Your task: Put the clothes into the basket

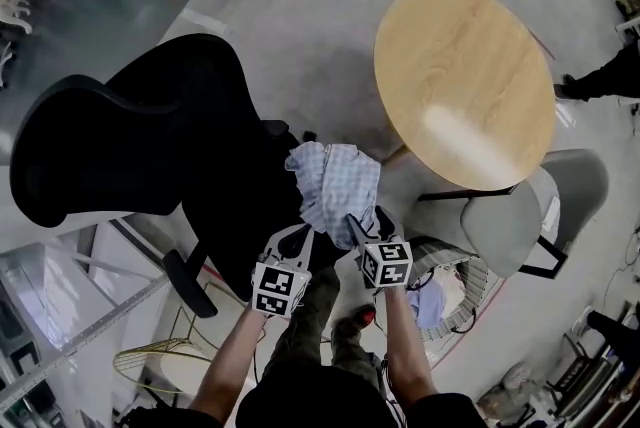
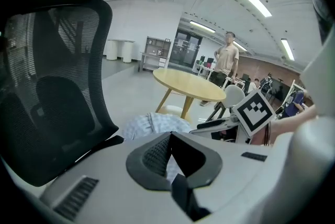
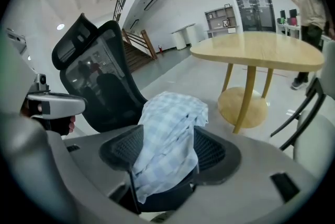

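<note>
The checked cloth (image 1: 335, 181), pale blue and white, lies heaped on the front edge of the black office chair (image 1: 160, 136), just right of the middle of the head view. A fold of it runs down toward the two grippers at the lower centre.

The right gripper (image 3: 168, 144) has its fingers (image 3: 121, 150) spread wide. The cloth hangs loosely between them, filling much of the gap, and the mesh pads stand off it on both sides.

The left gripper (image 2: 170, 136) sits just left of the right one, at the lower left hem of the cloth. Its fingers (image 2: 154, 155) are pressed together at the tips. A pale checked sliver shows in the slot behind the tips, but I cannot tell whether they are pinching it. The rest of the cloth mounds up just beyond them.

The basket (image 1: 478, 281), with a pale ribbed rim, stands on the floor at the lower right, beside the person's right forearm. Something lilac lies inside it.

A grey chair (image 1: 520, 216) is just above the basket. A round wooden table (image 1: 465, 81) fills the upper right. In the left gripper view a person (image 2: 227, 58) stands well behind that table.
</note>
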Tool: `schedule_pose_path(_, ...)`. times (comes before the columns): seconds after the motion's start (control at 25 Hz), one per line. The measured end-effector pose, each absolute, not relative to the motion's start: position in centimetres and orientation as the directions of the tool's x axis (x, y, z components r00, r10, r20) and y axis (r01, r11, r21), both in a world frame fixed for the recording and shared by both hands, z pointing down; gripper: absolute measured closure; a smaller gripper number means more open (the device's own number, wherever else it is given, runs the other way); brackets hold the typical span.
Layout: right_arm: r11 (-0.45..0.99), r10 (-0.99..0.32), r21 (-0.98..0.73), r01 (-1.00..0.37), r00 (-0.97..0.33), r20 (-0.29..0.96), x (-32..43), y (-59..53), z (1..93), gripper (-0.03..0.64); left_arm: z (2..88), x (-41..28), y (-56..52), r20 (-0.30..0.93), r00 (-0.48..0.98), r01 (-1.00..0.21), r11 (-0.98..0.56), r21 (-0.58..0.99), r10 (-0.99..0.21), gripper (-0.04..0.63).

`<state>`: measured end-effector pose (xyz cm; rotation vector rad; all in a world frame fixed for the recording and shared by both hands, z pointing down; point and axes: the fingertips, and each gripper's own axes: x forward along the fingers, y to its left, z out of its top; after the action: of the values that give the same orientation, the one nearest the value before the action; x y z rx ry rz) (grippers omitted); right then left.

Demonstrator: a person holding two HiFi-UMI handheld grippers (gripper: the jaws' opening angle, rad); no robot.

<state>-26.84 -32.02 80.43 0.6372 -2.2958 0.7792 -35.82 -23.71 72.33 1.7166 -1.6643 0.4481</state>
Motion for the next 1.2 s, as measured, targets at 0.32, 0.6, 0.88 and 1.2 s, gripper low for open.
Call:
schedule_pose_path(0.32,0.666,-0.182,-0.422,-0.615,-0.683,0.708,-27.5,-31.6,82.5,0.316,73.8,-35.9,-22.9,0.696,0.123,-0.971,0.058,0.231,-0.708,0.589)
schedule_pose_path(0.6,0.685,-0.162,-0.396,-0.611,-0.659,0.735,-27.8,-31.4,83.0,0.416,73.8,-36.3,-22.4,0.705,0.116,-0.969,0.076,0.235,-0.700,0.589)
schedule_pose_path(0.88,0.703,-0.173,-0.376,-0.604,-0.658,0.733,-27.9,-31.5,82.9,0.529,72.9,-37.2,-21.9,0.679,0.062,-0.971,0.113,0.211,-0.732,0.589)
schedule_pose_path(1.2,0.722,-0.223,-0.381,-0.578,-0.716,0.662,-28.1,-32.3,78.7,0.534,69.9,-37.7,-21.7,0.630,0.011,-0.968,0.150,0.202,-0.776,0.589)
